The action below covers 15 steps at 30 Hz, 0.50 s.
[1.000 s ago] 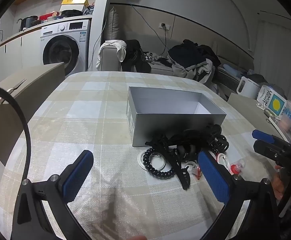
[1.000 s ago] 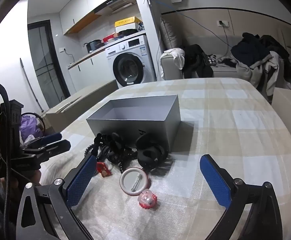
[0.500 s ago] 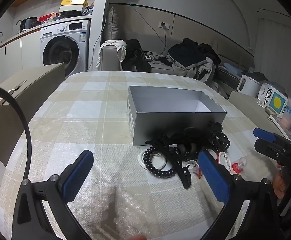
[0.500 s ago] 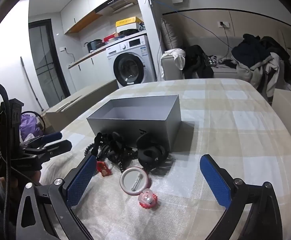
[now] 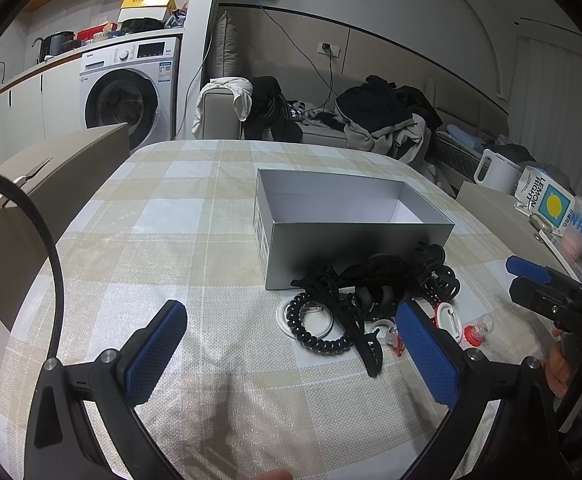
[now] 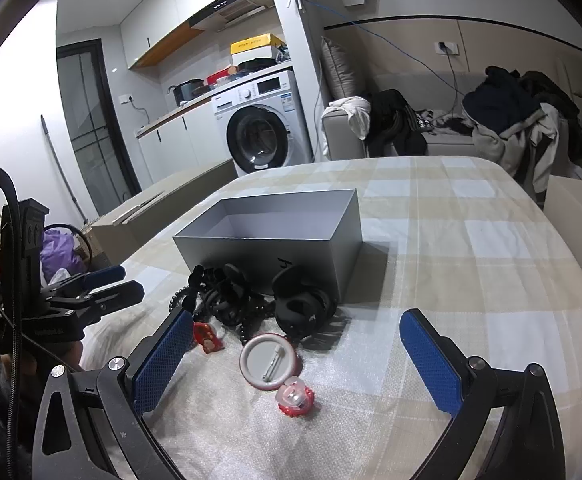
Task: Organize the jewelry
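Left wrist view: the open grey cardboard box [image 5: 355,216] sits in the middle of the checked tablecloth [image 5: 195,216], a bit lower in the picture than a second ago, so this camera has tipped up a little. The pile of black hair clips and bands [image 5: 375,292] lies touching the box's near wall, at about 5 o'clock from the box. A black spiral hair tie [image 5: 315,328] lies over a clear ring at the pile's 7 o'clock edge. None of these things has moved.

The left gripper [image 5: 291,348] has its blue pads wide apart with nothing between them. Its right pad hides part of the pile.

In the right wrist view, the right gripper [image 6: 295,360] is also spread wide and holds nothing. A round white pin badge [image 6: 269,361] lies between its pads, and a small red and clear trinket [image 6: 295,396] is just beside the badge at 5 o'clock. A small red charm [image 6: 208,338] is partly cut off behind the left pad. The black pile is too tangled to count.
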Motion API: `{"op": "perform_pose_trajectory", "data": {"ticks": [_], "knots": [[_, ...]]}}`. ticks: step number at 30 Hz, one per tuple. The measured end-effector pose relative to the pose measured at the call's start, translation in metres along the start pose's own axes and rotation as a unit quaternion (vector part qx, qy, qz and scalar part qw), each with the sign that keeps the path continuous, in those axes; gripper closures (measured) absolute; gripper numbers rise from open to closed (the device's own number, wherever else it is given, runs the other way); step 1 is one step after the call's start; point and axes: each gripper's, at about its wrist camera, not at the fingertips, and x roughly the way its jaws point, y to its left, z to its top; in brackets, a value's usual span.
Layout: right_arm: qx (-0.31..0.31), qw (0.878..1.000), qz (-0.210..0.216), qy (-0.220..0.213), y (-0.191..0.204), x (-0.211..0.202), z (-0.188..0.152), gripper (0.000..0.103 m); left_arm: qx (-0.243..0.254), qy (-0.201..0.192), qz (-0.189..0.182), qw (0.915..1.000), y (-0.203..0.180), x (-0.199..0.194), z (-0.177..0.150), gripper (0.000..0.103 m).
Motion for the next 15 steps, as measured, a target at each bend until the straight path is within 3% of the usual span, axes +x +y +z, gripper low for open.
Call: {"op": "perform_pose_trajectory", "data": {"ticks": [15], "knots": [[-0.004,1.000,-0.005,0.000,0.0032,-0.0013,-0.0009,0.000,-0.007,0.007,-0.008,0.9999,0.0041,0.0008,0.0003,0.001]]}}
